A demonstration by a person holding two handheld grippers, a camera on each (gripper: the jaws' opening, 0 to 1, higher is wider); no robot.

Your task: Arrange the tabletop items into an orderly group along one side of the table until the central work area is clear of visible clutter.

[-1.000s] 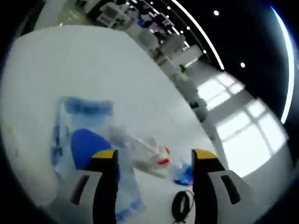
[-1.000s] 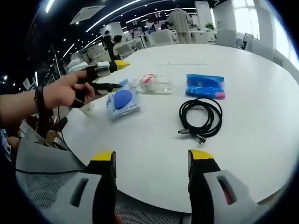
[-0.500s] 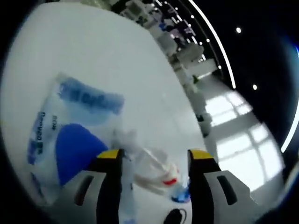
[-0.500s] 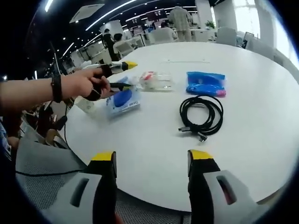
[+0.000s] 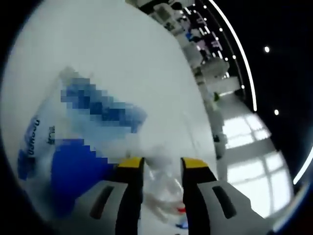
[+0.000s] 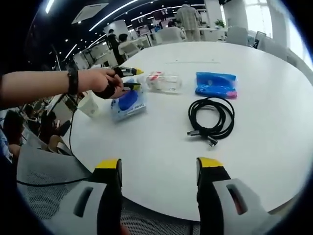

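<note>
In the left gripper view, the left gripper (image 5: 160,166) rises from 6 o'clock with its yellow-tipped jaws drawn close together, a narrow gap left between them. In that gap lies the edge of a crumpled clear plastic bag with red print (image 5: 164,188); whether the jaws actually pinch it I cannot tell (the picture is blurred). At 8 o'clock a clear packet holding a round blue item (image 5: 68,161) lies on the round white table (image 5: 112,54).

In the right gripper view, the right gripper (image 6: 157,169) stands at 6 o'clock, jaws wide apart and holding nothing, above the table's near edge. At 11 o'clock a hand (image 6: 100,82) holds the left gripper over the blue-item packet, just beside the clear bag. At 1 o'clock lies a flat blue plastic pouch (image 6: 215,84), and near the centre a coiled black cable (image 6: 211,120).
</note>
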